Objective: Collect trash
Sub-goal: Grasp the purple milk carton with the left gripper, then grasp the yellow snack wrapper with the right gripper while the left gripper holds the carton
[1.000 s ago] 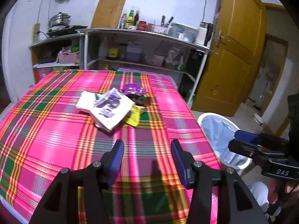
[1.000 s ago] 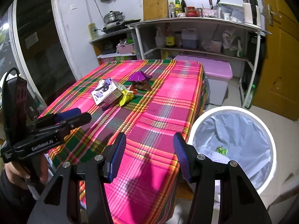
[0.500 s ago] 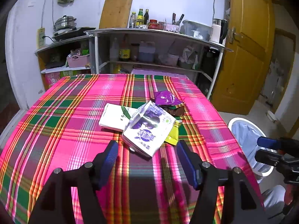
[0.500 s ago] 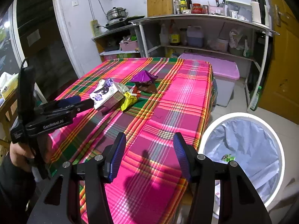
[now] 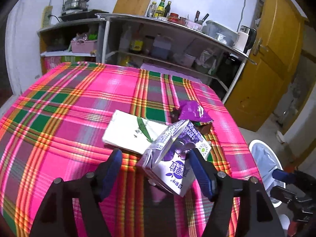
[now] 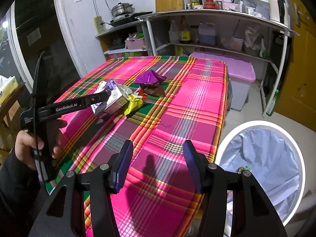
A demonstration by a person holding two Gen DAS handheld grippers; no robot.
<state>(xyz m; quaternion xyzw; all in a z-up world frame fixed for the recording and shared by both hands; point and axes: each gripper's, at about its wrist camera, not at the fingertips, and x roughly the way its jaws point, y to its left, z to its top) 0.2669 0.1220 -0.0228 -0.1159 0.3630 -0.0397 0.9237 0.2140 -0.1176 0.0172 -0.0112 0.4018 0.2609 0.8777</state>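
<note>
- Left wrist view shows the left gripper (image 5: 155, 166) with its jaws spread wide, having just been opening; the carton (image 5: 174, 158) sits between the fingers, nearer the right one, and the pads do not yet press it, so it is released, not grasping.
- Carton's place: on the checked tablecloth (image 5: 65, 118), tilted, with its far end leaning on a flat white packet (image 5: 132, 132). A purple wrapper (image 5: 192, 111) lies just behind it, and a yellow wrapper (image 6: 134, 103) just beside it in the right wrist view.
- To do this step well, I judge the gripper should shift a little so the carton is centred, then close across its broad faces, low enough that both pads meet card and not the folded top flap.
- Risk: the carton looks crumpled and light, so a hard squeeze may crush it or make it slip; catching the white packet underneath would drag that along.
- Right gripper (image 6: 157, 165) hovers part open and empty over the near table edge, with the bin (image 6: 296, 158) beside it on the floor, well placed as the drop point.
</note>
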